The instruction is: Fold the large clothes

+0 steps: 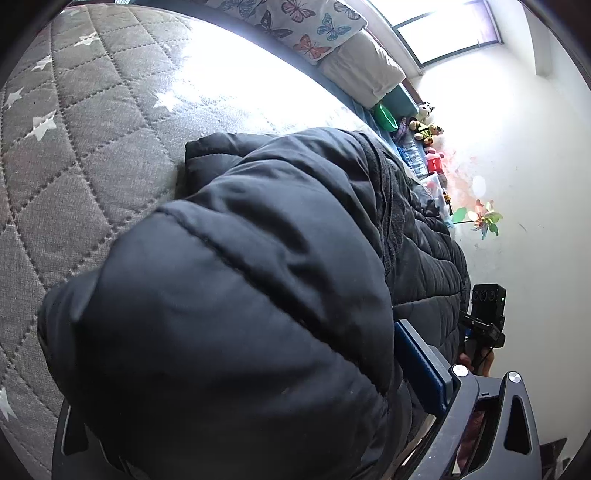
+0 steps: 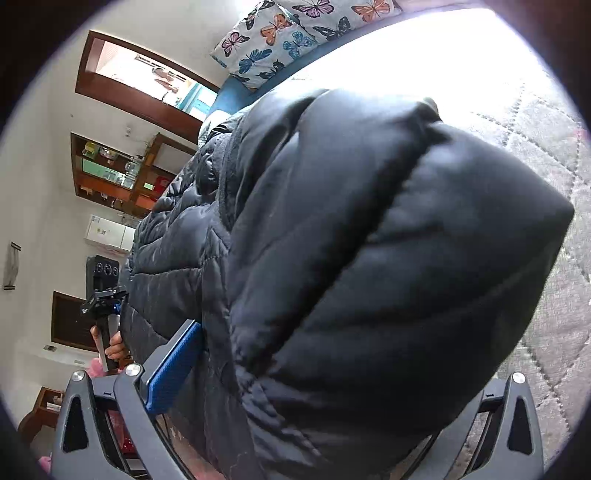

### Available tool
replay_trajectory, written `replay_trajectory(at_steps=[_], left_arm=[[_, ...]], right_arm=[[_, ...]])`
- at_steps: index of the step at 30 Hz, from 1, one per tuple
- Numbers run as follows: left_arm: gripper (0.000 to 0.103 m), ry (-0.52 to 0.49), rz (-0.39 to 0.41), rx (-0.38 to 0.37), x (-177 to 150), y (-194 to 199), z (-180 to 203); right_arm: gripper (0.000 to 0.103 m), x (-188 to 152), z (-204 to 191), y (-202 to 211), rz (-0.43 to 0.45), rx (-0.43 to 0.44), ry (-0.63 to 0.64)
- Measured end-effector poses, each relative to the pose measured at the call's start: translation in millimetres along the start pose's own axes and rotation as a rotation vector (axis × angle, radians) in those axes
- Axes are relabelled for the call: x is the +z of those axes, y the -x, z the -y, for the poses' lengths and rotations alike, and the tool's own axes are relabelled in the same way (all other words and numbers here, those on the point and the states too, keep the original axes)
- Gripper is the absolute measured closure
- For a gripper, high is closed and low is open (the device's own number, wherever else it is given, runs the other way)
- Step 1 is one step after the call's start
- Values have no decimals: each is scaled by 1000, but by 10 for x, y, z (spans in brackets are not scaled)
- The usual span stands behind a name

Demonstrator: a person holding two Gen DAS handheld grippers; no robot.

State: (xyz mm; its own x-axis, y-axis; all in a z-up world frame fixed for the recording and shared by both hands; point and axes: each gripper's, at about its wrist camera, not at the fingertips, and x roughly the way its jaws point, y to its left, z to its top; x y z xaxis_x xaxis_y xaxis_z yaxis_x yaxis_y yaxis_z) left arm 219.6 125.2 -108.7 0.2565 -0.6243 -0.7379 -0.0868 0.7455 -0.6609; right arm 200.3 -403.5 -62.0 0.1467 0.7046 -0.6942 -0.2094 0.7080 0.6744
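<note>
A black quilted puffer jacket (image 1: 236, 280) fills the left wrist view, bunched thick between the fingers of my left gripper (image 1: 258, 387); only one blue pad (image 1: 421, 369) shows, pressed against the fabric. In the right wrist view the same jacket (image 2: 369, 258) bulges between the fingers of my right gripper (image 2: 314, 376); a blue pad (image 2: 173, 369) shows on the left side against the fabric. Both grippers hold the jacket above a grey quilted star-print bedspread (image 1: 74, 147). Each view shows the other gripper, my right gripper in the left wrist view (image 1: 484, 317) and my left gripper in the right wrist view (image 2: 103, 295).
Butterfly-print pillows (image 1: 306, 22) and a cream pillow (image 1: 362, 70) lie at the bed's head. Toys and bottles (image 1: 424, 136) line the wall side. A wooden shelf unit (image 2: 122, 173) and a doorway (image 2: 147, 81) stand beyond the bed.
</note>
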Motion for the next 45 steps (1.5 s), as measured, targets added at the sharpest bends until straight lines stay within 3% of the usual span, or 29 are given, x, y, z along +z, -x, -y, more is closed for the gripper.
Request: replay_trajectory(at_steps=[7, 13, 19, 22, 24, 27, 30, 35, 39, 45], left_arm=[[0, 3, -18, -1, -44, 121, -179], [3, -7, 6, 36, -46, 124, -52], [9, -40, 13, 33, -69, 172, -15], [5, -24, 2, 32, -49, 141, -54], [1, 2, -15, 30, -34, 97, -103], [2, -10, -12, 39, -19, 86, -88], [16, -43, 20, 62, -65, 147, 29], [41, -142, 81, 135, -164, 333, 379], [51, -198, 116, 173, -247, 479, 656], [52, -247, 122, 161, -334, 578, 1137]], right_arm=[[0, 31, -29, -24, -22, 12, -3], [0, 48, -31, -28, -19, 22, -1], [21, -13, 41, 57, 4, 82, -3], [19, 3, 68, 20, -14, 82, 3], [10, 29, 122, -34, -31, 114, -19], [6, 55, 120, -24, -30, 121, -24], [15, 25, 30, -7, -13, 57, -3], [53, -79, -240, 208, 75, -4, 79], [60, -157, -492, 326, 118, -70, 133], [63, -221, -658, 612, 163, -96, 174]])
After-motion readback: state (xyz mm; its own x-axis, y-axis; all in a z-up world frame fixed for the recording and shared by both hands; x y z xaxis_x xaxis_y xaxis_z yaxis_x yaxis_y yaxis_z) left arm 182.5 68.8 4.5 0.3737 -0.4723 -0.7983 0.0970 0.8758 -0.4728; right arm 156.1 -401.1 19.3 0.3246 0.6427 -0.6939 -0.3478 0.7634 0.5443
